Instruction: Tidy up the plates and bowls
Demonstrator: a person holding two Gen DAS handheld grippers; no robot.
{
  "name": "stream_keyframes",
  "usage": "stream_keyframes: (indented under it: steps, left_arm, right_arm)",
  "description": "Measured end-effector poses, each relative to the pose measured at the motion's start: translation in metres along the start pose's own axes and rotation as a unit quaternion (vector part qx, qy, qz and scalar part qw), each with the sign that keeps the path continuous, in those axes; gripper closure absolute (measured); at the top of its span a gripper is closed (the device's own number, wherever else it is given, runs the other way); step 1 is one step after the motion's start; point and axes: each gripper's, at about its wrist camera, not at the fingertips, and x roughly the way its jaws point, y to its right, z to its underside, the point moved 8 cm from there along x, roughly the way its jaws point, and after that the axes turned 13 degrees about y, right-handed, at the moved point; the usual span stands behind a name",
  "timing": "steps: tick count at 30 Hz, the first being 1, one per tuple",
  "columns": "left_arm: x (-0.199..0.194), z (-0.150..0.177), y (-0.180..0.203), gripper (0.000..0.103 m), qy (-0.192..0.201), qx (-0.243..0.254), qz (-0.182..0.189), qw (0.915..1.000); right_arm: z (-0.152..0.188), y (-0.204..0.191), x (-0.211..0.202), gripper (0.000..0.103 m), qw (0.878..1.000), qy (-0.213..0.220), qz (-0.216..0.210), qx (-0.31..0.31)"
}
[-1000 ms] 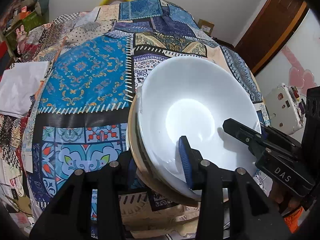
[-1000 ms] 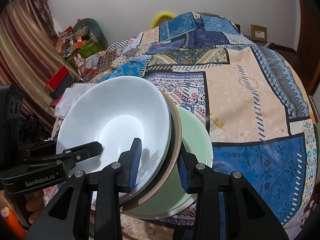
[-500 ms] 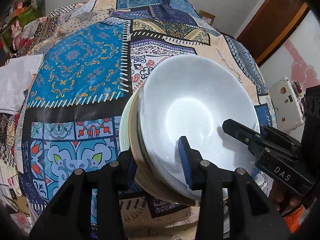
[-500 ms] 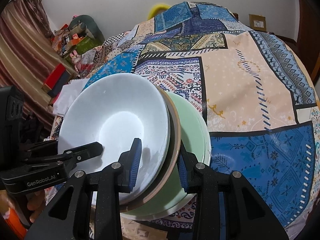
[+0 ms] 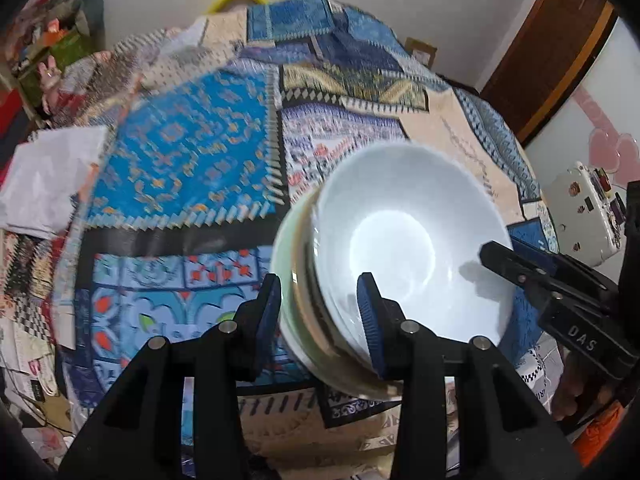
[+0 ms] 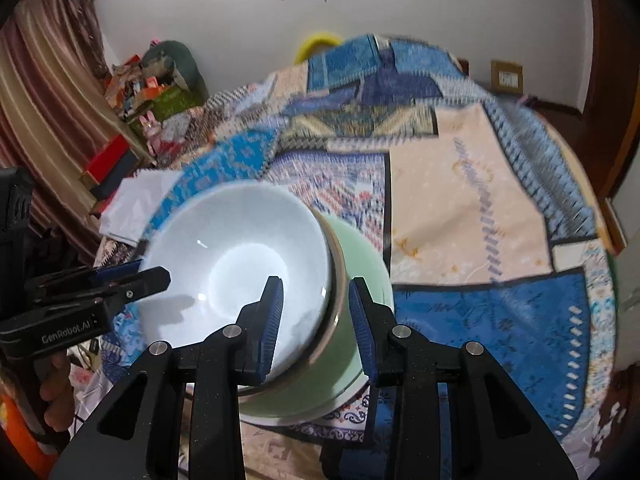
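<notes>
A stack of dishes is held between both grippers over the patchwork tablecloth (image 5: 180,168). The white bowl (image 5: 400,248) (image 6: 240,272) sits on top, a brown-rimmed dish (image 5: 308,300) (image 6: 338,280) under it, and a pale green dish (image 5: 286,248) (image 6: 360,360) at the bottom. My left gripper (image 5: 320,316) is shut on the stack's near rim, one blue pad inside the white bowl and one under the green dish. My right gripper (image 6: 316,316) is shut on the opposite rim in the same way. Each gripper shows in the other's view: the right gripper (image 5: 520,276) and the left gripper (image 6: 120,284).
A white sheet (image 5: 48,176) (image 6: 136,204) lies at the table's left edge. A white box with stickers (image 5: 580,212) stands past the right edge, near a brown door (image 5: 552,48). Cluttered shelves (image 6: 152,92) stand at the back left. A person's hand (image 6: 56,400) holds the left gripper.
Both grippers keep their hold on the stack. The tablecloth behind has shifted and is now motion-blurred. More of the green dish shows at the stack's left edge in the left wrist view.
</notes>
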Motion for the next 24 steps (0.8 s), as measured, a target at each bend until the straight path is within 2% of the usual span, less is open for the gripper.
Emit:
stream_keyframes:
  steps: [5, 9, 12, 16, 20, 22, 24]
  left_arm:
    - [-0.047, -0.023, 0.001, 0.062, 0.063, 0.007, -0.002, 0.998]
    - [-0.091, -0.044, 0.01, 0.05, 0.127, 0.021, -0.005, 0.9917]
    - [-0.134, -0.059, 0.019, 0.044, 0.187, 0.036, -0.005, 0.9816]
    - [-0.175, -0.069, 0.028, 0.038, 0.238, 0.044, 0.002, 0.9703]
    - [-0.208, -0.071, 0.034, 0.033, 0.28, 0.051, -0.001, 0.9587]
    - [-0.224, -0.072, 0.037, 0.019, 0.306, 0.059, -0.007, 0.9503]
    - [-0.239, -0.072, 0.039, 0.013, 0.331, 0.064, -0.013, 0.9415]
  right_arm:
    - [-0.027, -0.018, -0.038, 0.071, 0.998, 0.055, -0.012, -0.018]
    - [-0.049, -0.035, -0.07, 0.071, 0.994, 0.102, -0.025, -0.034]
    - [-0.062, -0.049, -0.096, 0.071, 0.989, 0.136, -0.034, -0.049]
    - [-0.073, -0.067, -0.124, 0.071, 0.981, 0.175, -0.043, -0.07]
    - [-0.08, -0.081, -0.149, 0.057, 0.972, 0.214, -0.045, -0.086]
    - [-0.082, -0.084, -0.157, 0.054, 0.968, 0.228, -0.043, -0.094]
    - [-0.085, -0.088, -0.164, 0.046, 0.965, 0.242, -0.044, -0.096]
